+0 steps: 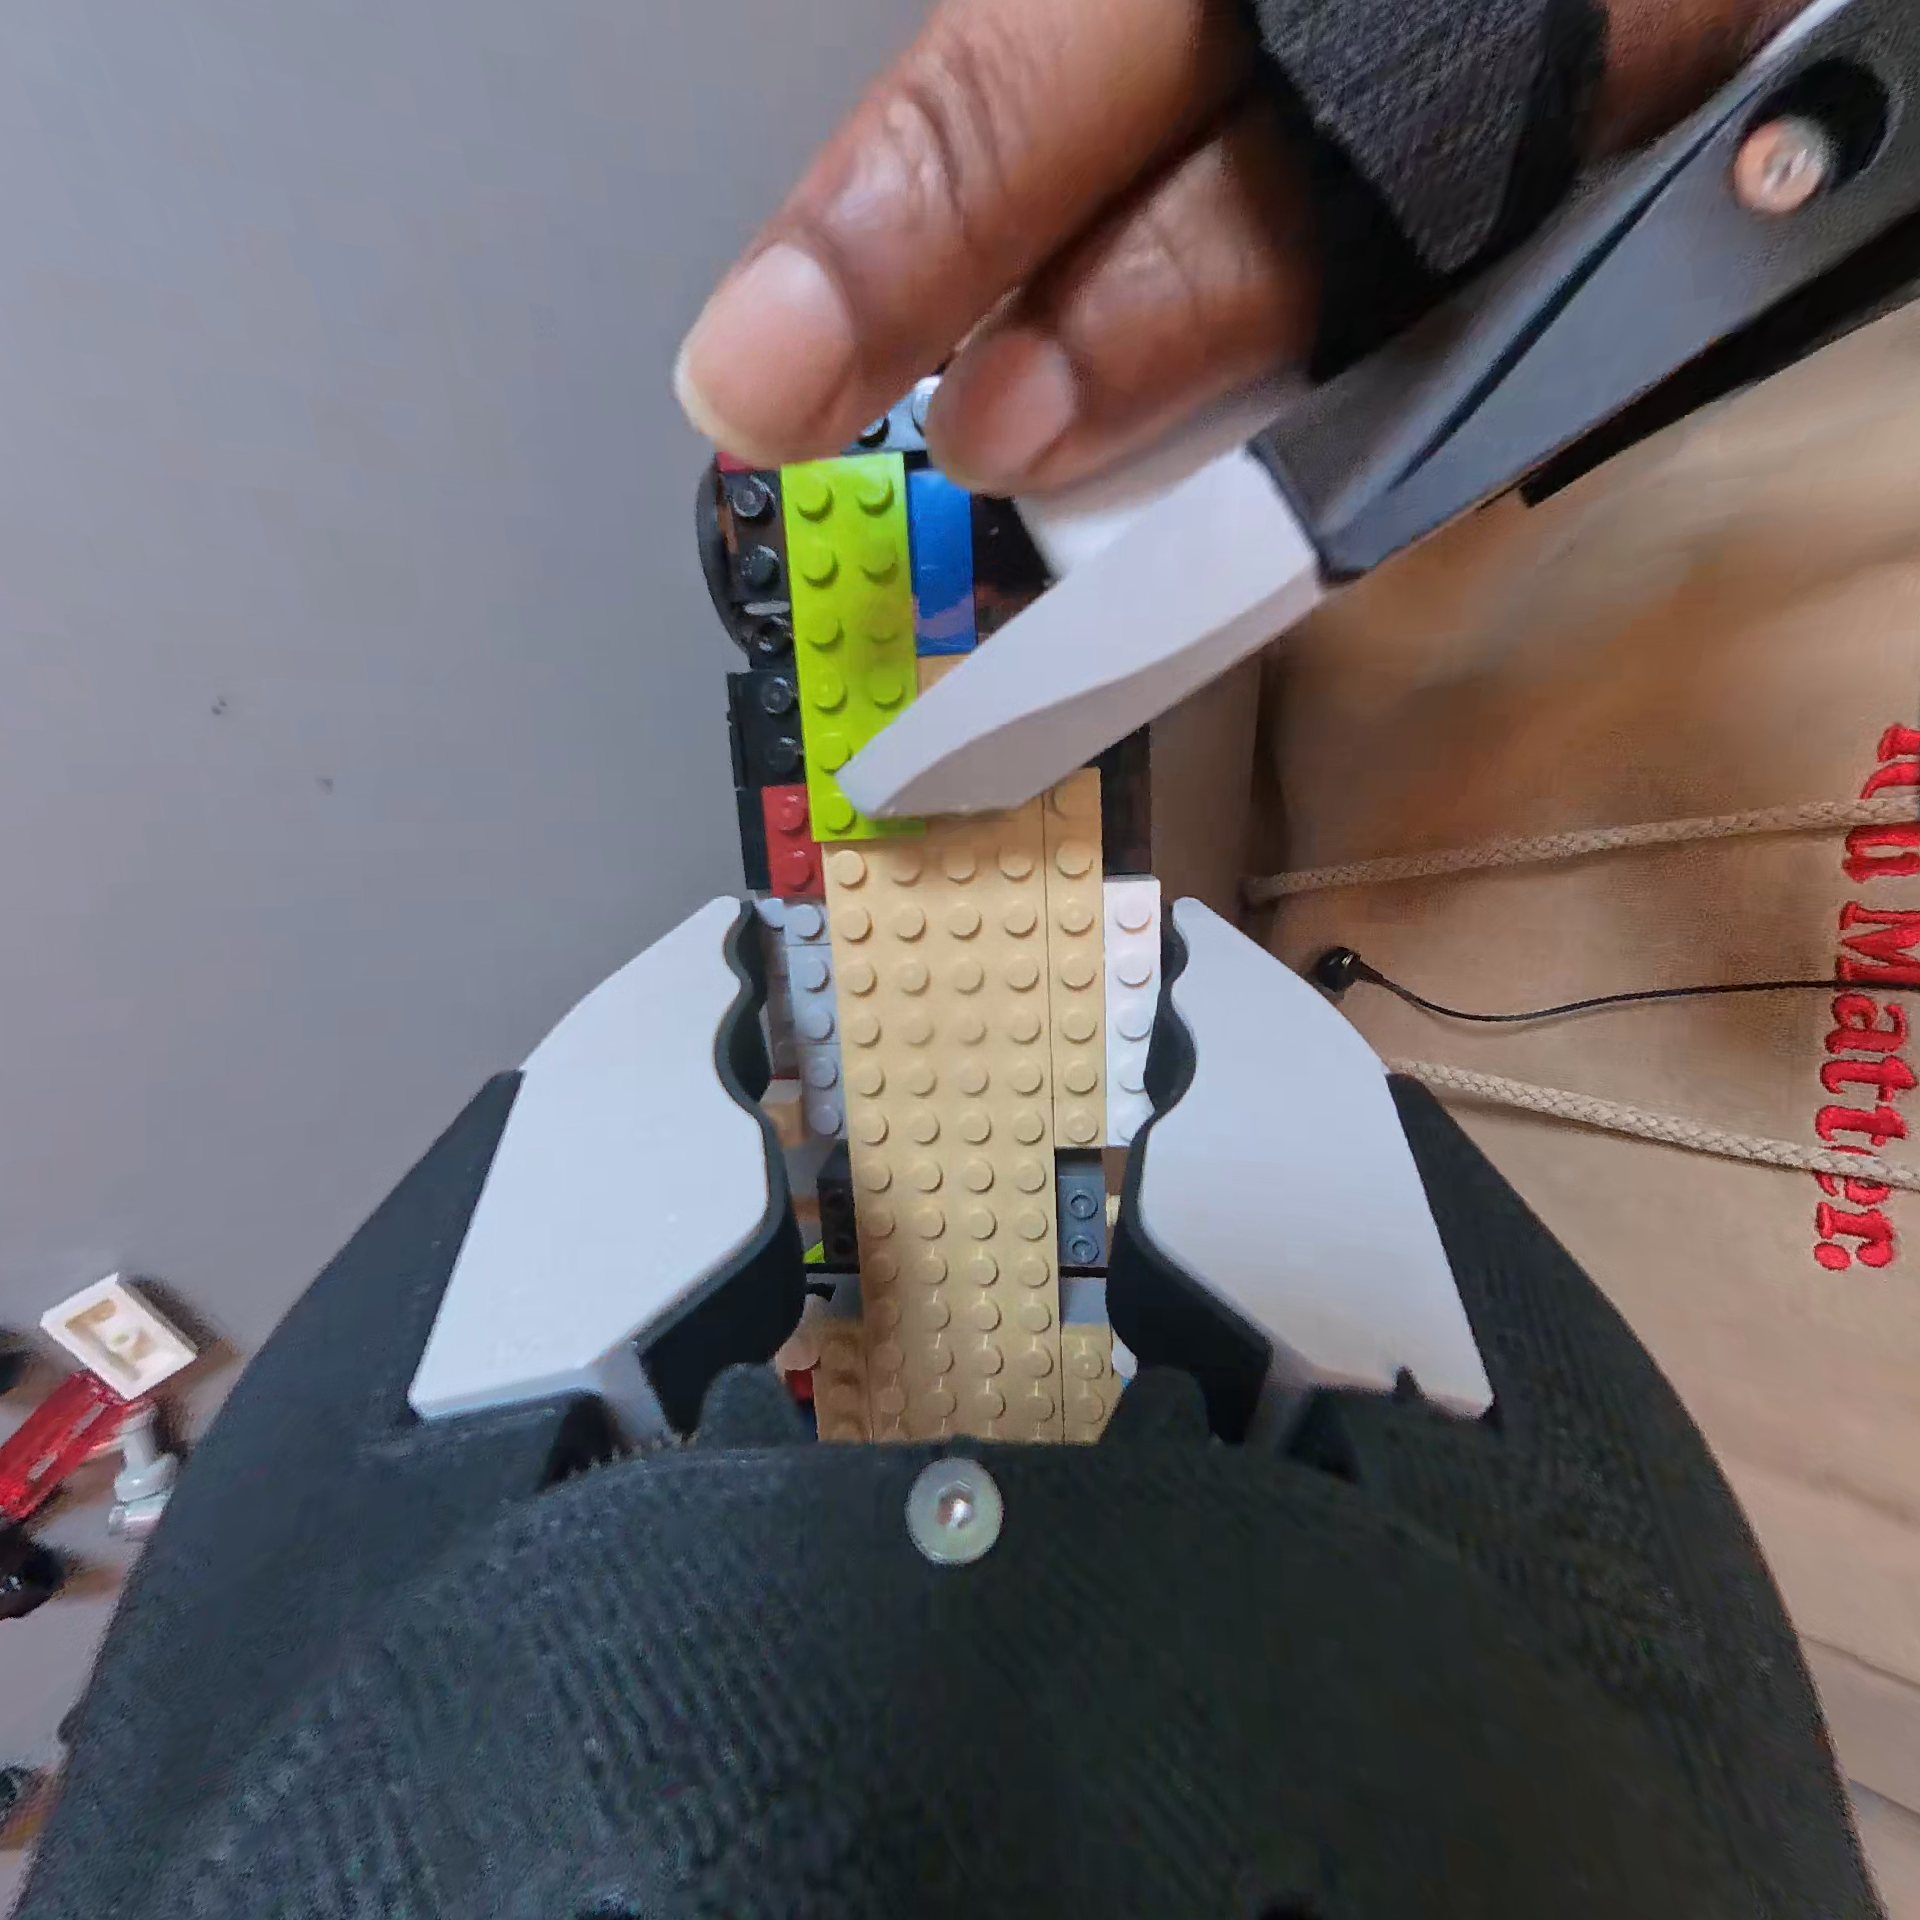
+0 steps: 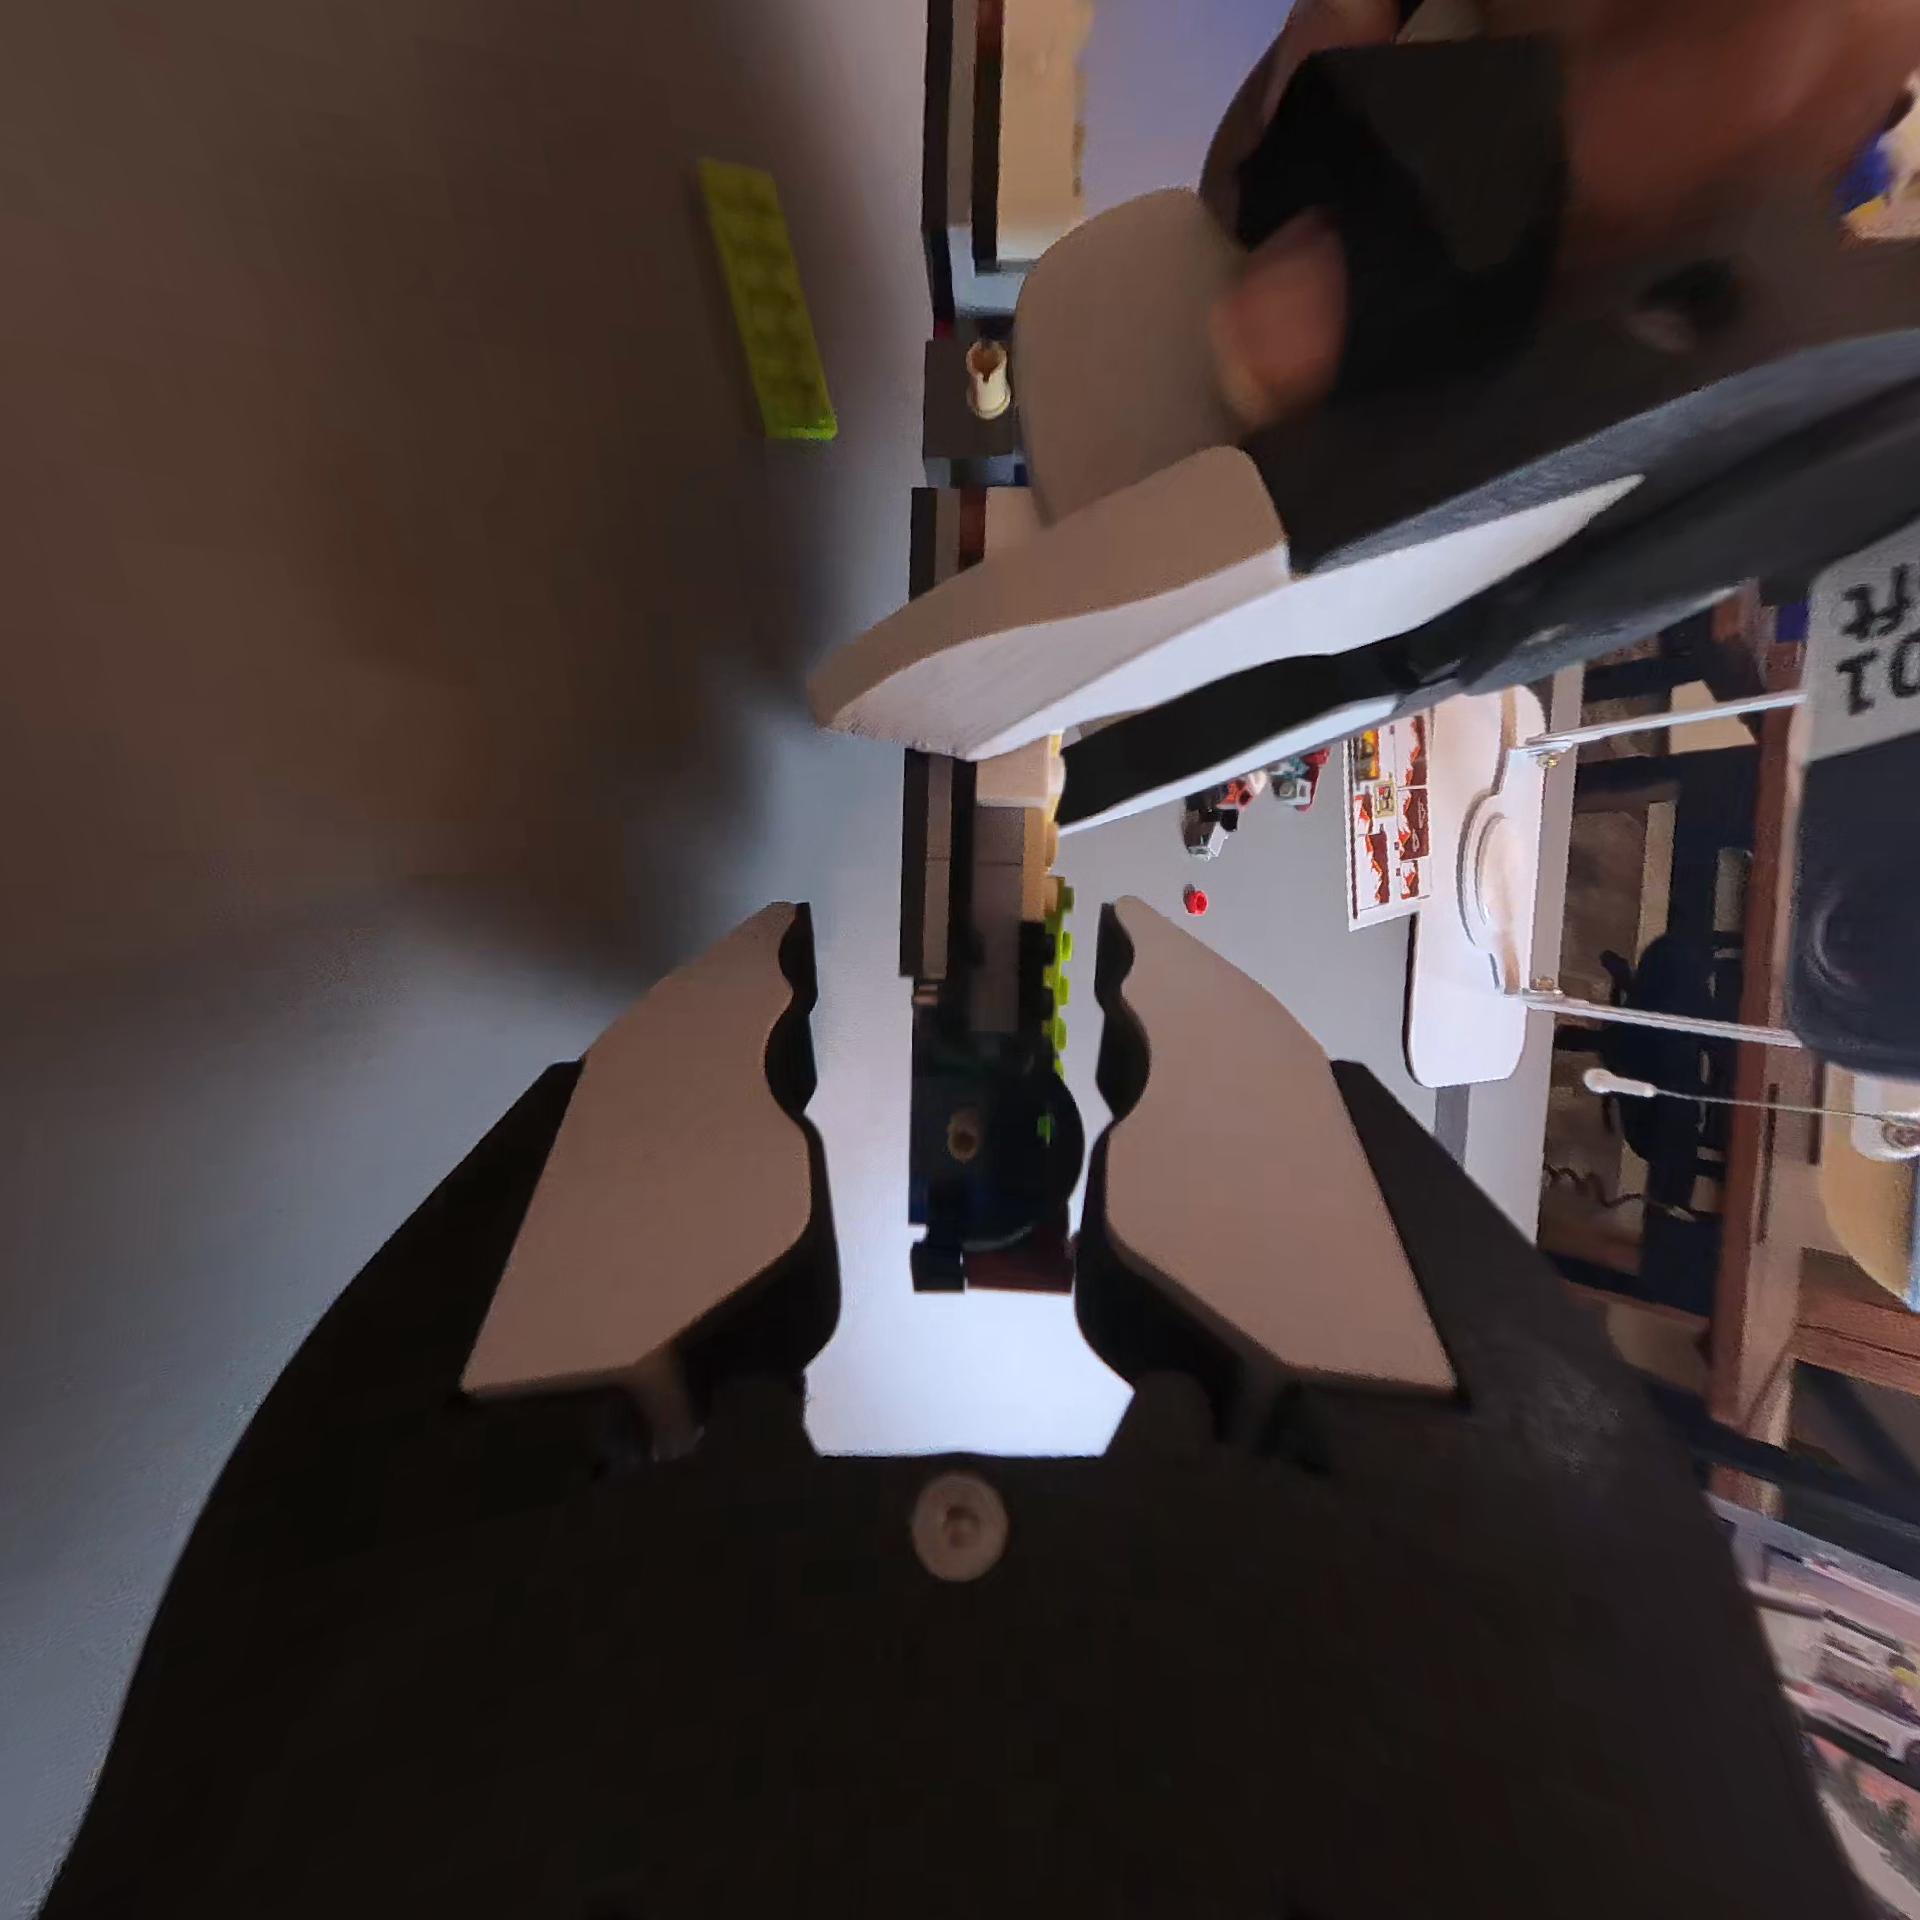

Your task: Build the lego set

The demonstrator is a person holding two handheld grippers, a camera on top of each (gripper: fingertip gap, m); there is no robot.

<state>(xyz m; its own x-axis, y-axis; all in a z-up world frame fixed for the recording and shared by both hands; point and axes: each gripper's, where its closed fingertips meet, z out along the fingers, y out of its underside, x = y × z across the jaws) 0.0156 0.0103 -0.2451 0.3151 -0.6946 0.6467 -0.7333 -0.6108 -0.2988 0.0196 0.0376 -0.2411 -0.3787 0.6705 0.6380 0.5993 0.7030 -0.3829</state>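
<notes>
A long brick model (image 1: 961, 1091), topped with tan studded plates, stands clamped between the two fingers of the left gripper (image 1: 961, 971); both dark pads press its grey and white side bricks. At the model's far end lies one lime green plate (image 1: 852, 623), two studs wide, with black bricks to its left, one red brick (image 1: 790, 842) at its near left corner and one blue piece (image 1: 940, 566) to its right. A bare hand (image 1: 935, 291) rests fingertips on the far end of the lime plate. One grey finger (image 1: 997, 727) of the right gripper touches the lime plate's near end.

In the right wrist view, the right gripper (image 2: 956, 925) is spread open around the model's far end, with a gap at each pad. A second lime plate (image 2: 767, 301) lies apart on the grey table (image 2: 364, 1039). One small red stud (image 2: 1195, 902) lies to the right.
</notes>
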